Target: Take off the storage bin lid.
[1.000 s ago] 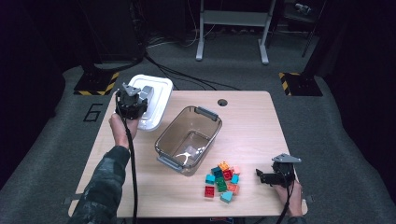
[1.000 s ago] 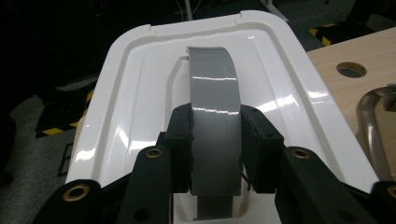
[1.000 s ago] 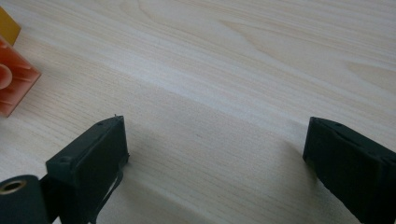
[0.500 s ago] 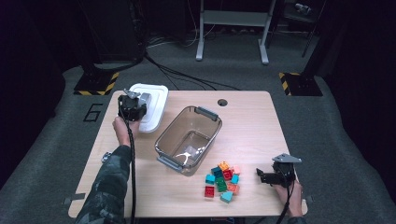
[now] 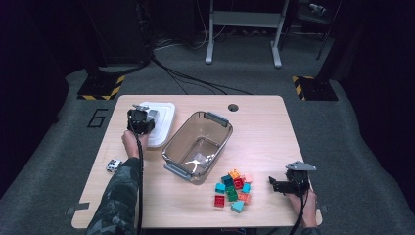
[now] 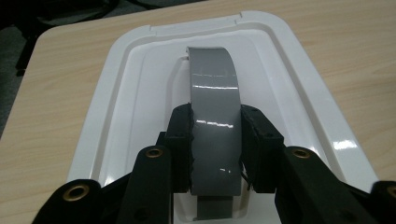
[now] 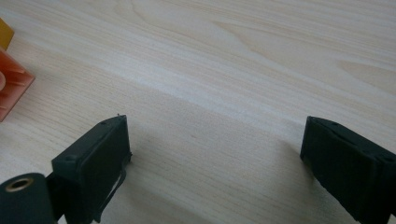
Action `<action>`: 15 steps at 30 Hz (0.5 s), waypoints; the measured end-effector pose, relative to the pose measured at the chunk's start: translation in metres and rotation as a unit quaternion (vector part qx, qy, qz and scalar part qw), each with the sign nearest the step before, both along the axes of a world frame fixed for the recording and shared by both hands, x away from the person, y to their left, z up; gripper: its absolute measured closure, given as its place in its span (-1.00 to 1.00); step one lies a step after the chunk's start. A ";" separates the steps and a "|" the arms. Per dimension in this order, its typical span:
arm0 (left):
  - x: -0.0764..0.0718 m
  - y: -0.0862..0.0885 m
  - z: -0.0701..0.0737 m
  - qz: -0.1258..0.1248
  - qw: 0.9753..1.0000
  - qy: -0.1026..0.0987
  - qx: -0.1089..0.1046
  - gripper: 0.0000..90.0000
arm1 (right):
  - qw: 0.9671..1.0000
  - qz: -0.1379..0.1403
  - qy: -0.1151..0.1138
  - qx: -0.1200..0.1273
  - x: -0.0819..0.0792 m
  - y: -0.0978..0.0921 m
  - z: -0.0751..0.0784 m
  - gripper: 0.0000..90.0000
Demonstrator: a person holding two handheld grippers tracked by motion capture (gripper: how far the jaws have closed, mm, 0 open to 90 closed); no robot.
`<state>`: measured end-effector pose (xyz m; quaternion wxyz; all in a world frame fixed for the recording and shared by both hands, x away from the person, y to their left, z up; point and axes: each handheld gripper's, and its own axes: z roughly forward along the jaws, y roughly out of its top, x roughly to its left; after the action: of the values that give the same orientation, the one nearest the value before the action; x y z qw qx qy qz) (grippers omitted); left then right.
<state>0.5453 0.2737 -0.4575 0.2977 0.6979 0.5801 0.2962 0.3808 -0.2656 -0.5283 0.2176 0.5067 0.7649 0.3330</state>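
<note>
The left gripper (image 6: 215, 154) is closed on the grey handle (image 6: 214, 116) of the white lid (image 5: 157, 122), which lies flat near the far left corner of the counter (image 5: 264, 127). The step in hand appears to be the lid pickup. The next move likely calls for a level lift and a carry to the clear bin (image 5: 198, 145), just beside the lid at mid-counter. The right gripper (image 5: 280, 185) rests with jaws wide apart, holding nothing, near the right end of the near edge, beside the coloured blocks (image 5: 232, 188). The counter is pale wood. Grey carpet, cables and a metal stand lie beyond it in a dark room.
</note>
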 end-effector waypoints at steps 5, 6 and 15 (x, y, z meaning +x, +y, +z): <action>0.003 0.001 -0.011 0.006 1.000 0.020 -0.009 0.49 | 1.000 -0.003 0.001 0.002 -0.001 0.000 0.000 -0.82; 0.003 0.000 -0.013 0.008 1.000 0.024 -0.008 0.49 | 1.000 -0.002 0.001 0.001 0.000 0.000 0.000 -0.82; 0.004 0.005 -0.022 0.007 0.999 0.048 -0.008 0.48 | 1.000 -0.002 0.000 0.001 0.000 0.000 0.000 -0.82</action>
<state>0.5493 0.2786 -0.4791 0.2732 0.7048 0.6008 0.2601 0.3803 -0.2653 -0.5284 0.2177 0.5083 0.7635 0.3336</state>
